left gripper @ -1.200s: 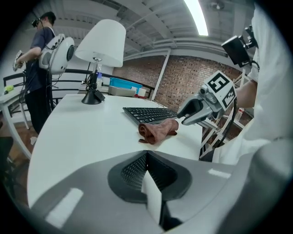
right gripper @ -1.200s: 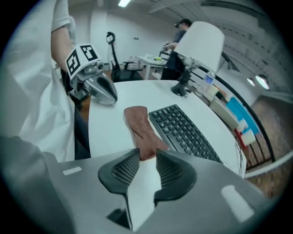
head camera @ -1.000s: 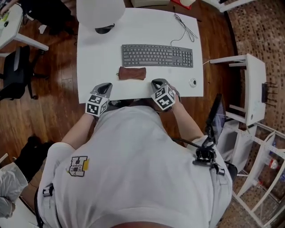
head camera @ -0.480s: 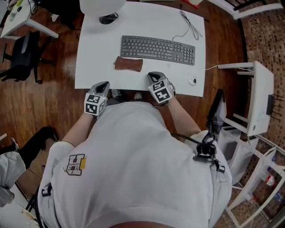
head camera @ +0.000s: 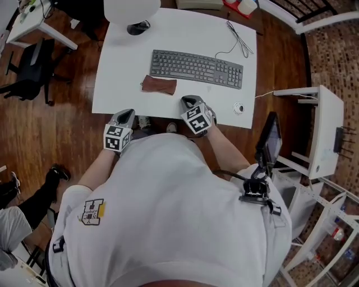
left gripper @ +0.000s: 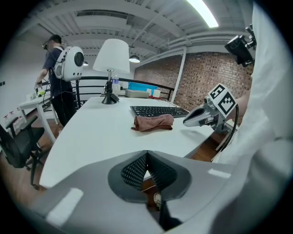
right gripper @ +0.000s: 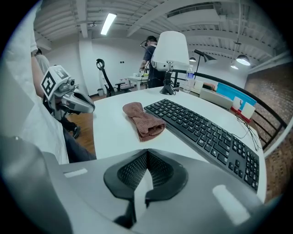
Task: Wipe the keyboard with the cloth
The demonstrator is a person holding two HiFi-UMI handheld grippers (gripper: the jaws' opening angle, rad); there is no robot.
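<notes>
The dark grey keyboard (head camera: 196, 68) lies across the white table (head camera: 118, 84), and its keys also show in the right gripper view (right gripper: 201, 132). A brown cloth (head camera: 159, 85) lies bunched just in front of its left half, untouched (right gripper: 144, 119) (left gripper: 153, 122). My left gripper (head camera: 127, 115) hangs at the table's near edge, left of the cloth, shut and empty (left gripper: 146, 157). My right gripper (head camera: 187, 101) sits over the near edge, right of the cloth, also shut and empty (right gripper: 146, 157).
A white lamp (head camera: 132, 10) stands at the table's far left, with a thin cable (head camera: 238, 36) far right. A small round object (head camera: 238, 107) lies near the front right corner. A white side table (head camera: 320, 129) stands to the right, an office chair (head camera: 28, 73) to the left. A person (left gripper: 57, 77) stands beyond.
The head view has swung, so the table sits higher in the picture. My left gripper has drawn back a little from the near edge. Cloth and keyboard lie where they were.
</notes>
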